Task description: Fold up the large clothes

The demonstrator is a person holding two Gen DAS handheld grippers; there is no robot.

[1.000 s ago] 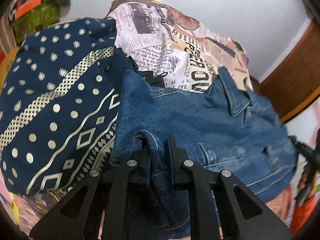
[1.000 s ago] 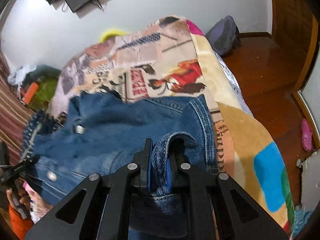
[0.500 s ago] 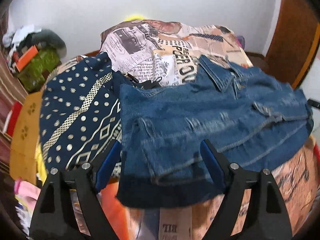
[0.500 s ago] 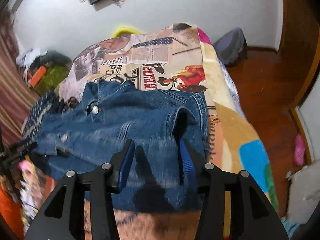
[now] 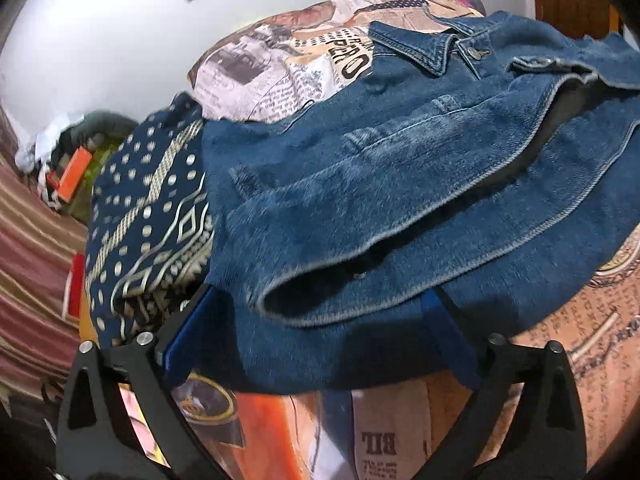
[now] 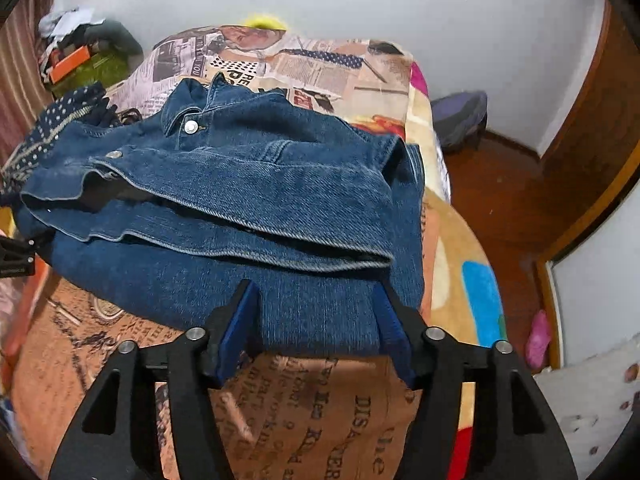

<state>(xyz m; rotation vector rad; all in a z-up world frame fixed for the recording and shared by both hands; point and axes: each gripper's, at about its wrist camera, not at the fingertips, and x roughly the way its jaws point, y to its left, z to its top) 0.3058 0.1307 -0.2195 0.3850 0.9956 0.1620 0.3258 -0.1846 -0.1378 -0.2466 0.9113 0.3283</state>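
A blue denim jacket [image 5: 400, 184] lies folded on the bed, collar at the far side, its near hem doubled over. My left gripper [image 5: 316, 296] hangs just above the jacket's near left edge. Its jaws are still opening wide, and denim lies below the gap with no pad pressing on it. In the right wrist view the same jacket [image 6: 240, 184] fills the middle. My right gripper [image 6: 316, 288] stands at its near right edge, jaws opening, with the hem between the blue pads [image 6: 236, 328] and untouched by them.
A navy garment with a pale pattern [image 5: 148, 216] lies bunched left of the jacket. The newspaper-print blanket [image 6: 300, 400] covers the bed. To the right, the wooden floor [image 6: 508, 184] holds a dark backpack [image 6: 460, 116] and a pink slipper [image 6: 538, 336]. Clutter [image 6: 80, 60] fills the far left corner.
Both grippers were shut on folds of denim. They have let go, opened and drawn back toward the bed's near edge, and the jacket has dropped flat.
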